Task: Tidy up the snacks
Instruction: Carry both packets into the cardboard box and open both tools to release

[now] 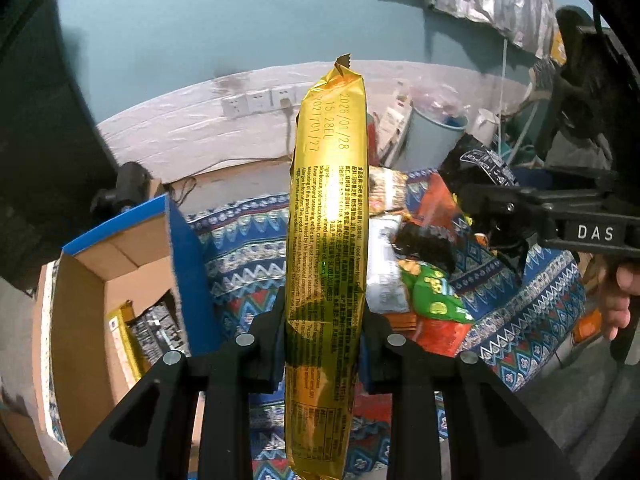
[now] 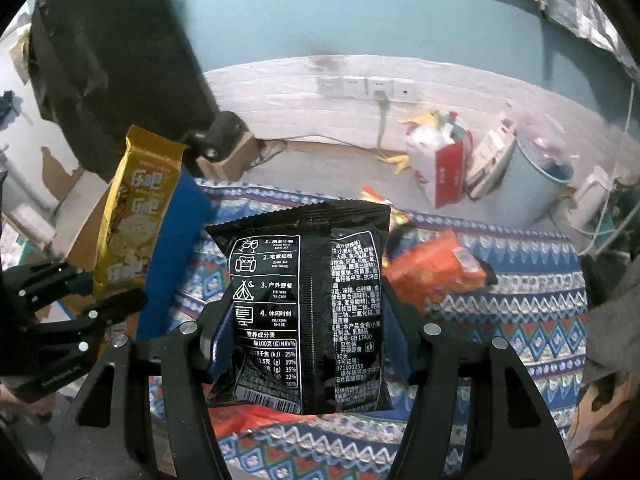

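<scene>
Carry step: left tool (image 1: 324, 344) clamped on gold pack (image 1: 326, 240), right tool (image 2: 308, 340) clamped on black bag (image 2: 308, 312), both above patterned cloth (image 2: 520, 320). Next: into open box (image 1: 120, 256) at left, release.

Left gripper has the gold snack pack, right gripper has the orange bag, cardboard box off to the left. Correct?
One error: the right gripper holds a black snack bag, as the right wrist view shows. The orange bag lies on the patterned cloth. The left gripper does hold the gold snack pack, with the cardboard box to the left.
</scene>
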Available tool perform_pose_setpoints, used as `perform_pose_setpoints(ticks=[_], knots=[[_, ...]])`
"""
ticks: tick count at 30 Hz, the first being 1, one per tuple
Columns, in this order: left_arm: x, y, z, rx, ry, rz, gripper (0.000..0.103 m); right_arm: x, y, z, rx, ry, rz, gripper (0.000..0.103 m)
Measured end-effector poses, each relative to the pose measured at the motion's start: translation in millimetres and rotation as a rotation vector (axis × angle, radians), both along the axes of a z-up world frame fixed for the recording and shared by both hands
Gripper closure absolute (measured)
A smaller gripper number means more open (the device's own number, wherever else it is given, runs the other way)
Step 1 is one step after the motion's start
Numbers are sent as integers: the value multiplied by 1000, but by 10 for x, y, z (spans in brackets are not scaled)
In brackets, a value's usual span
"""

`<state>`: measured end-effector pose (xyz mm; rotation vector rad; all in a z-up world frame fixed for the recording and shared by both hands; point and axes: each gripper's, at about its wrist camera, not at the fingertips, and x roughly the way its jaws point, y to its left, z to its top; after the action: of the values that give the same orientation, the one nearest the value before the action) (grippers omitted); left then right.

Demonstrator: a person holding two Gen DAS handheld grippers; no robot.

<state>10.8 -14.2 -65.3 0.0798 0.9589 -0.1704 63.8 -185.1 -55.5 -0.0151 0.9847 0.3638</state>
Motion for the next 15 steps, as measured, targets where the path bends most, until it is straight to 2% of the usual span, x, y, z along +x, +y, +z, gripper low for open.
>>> perform_pose_setpoints(ticks=[11,15], knots=[[-79,549,54,-37,-18,112,75,144,600,59,24,-8,87,40],[-112,705,66,-24,-39,142,75,170,838,53,24,-9,120,40]])
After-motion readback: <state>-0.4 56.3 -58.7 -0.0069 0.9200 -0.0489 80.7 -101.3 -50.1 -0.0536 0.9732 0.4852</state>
